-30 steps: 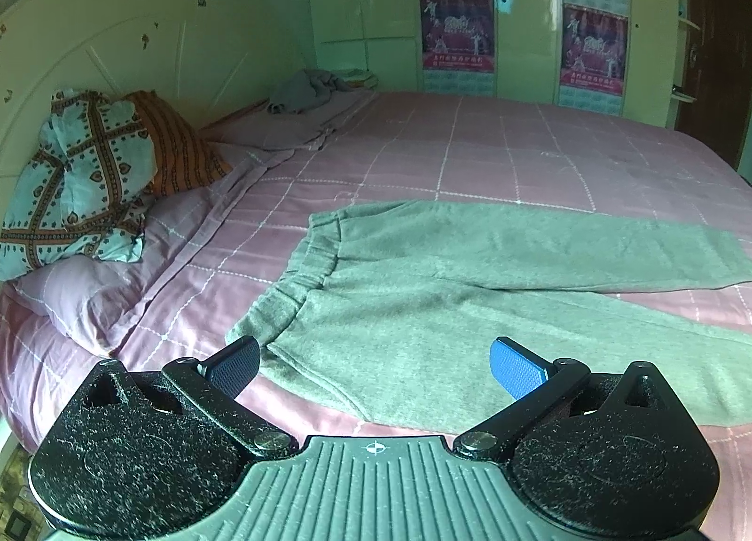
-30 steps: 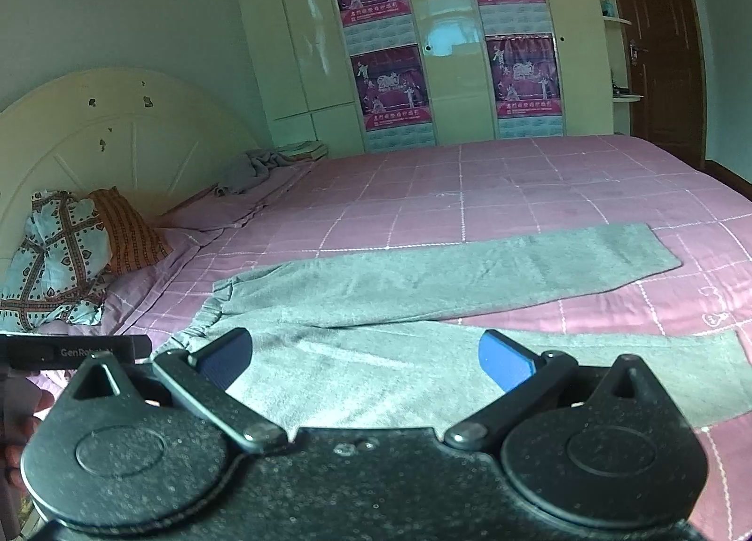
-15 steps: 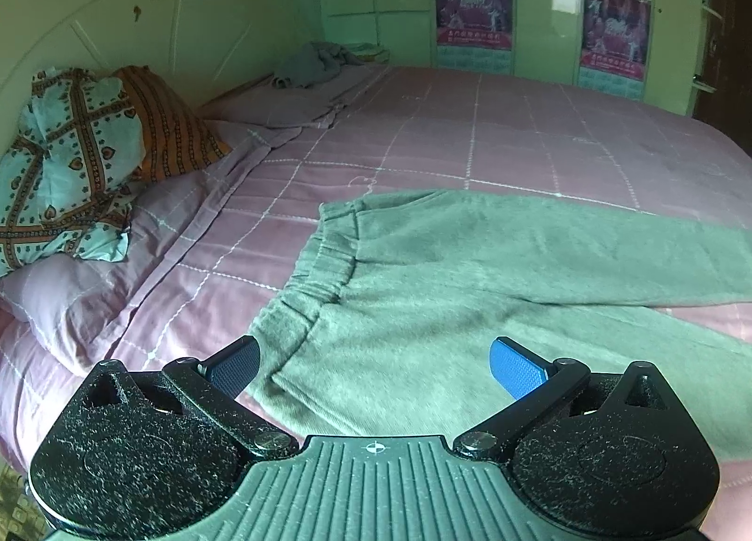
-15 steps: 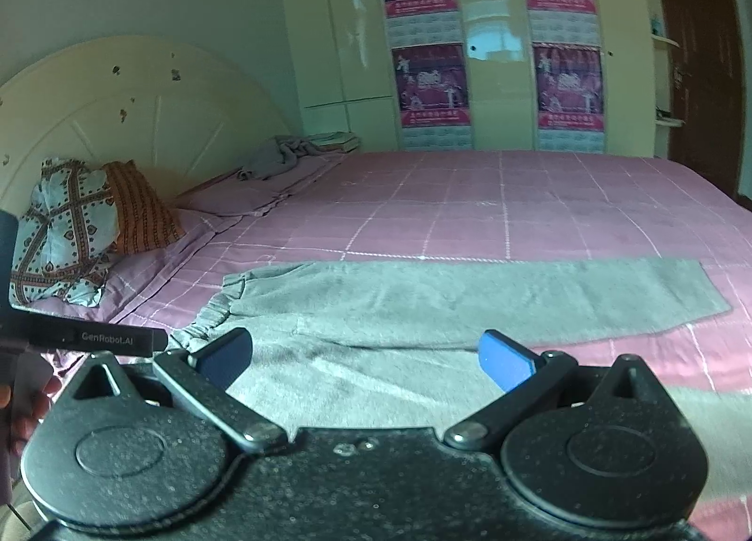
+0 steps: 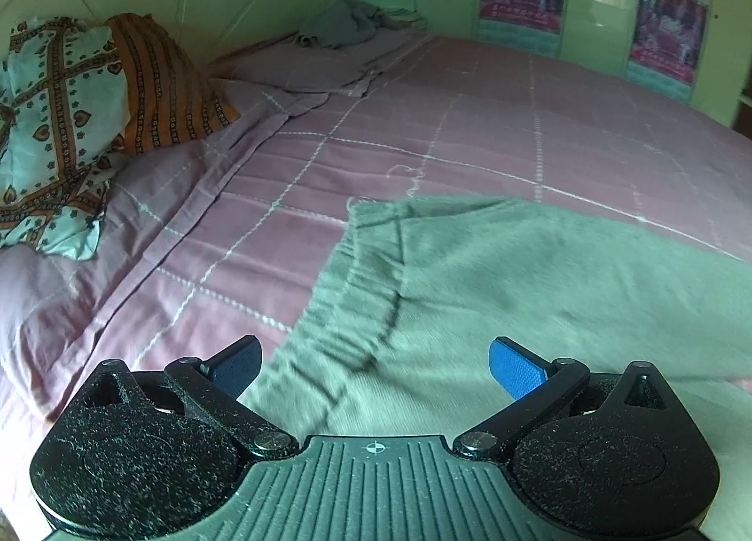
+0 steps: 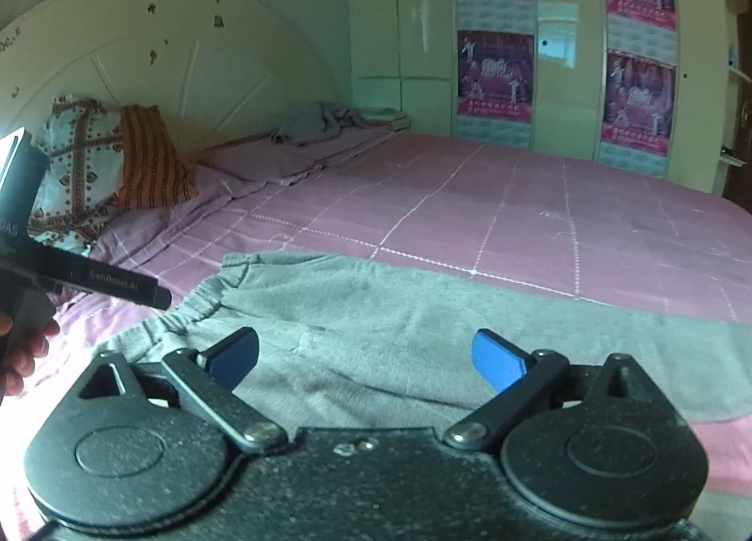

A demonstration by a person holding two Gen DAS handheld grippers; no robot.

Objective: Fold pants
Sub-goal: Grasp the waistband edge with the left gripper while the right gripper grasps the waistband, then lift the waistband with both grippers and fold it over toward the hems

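Advanced since the earlier frames: left gripper [image 5: 373, 364], spread, nearest the waistband [image 5: 348, 306]. Pants [image 6: 423, 329] laid on bed [image 6: 517, 202], long axis rightward. Right gripper [image 6: 366, 355] spread, empty.

One pair of grey pants [image 6: 423, 320] lies on one pink checked bed [image 6: 540, 207]. Two grippers are in view — the left gripper [image 5: 376, 364] and the right gripper [image 6: 366, 355] — each with two blue-padded fingers spread apart. Four posters [image 6: 496, 66] hang on the wardrobe doors. One patterned pillow [image 5: 56, 118], one orange striped pillow [image 5: 164, 85] — and one crumpled grey garment [image 5: 343, 24] at the headboard.
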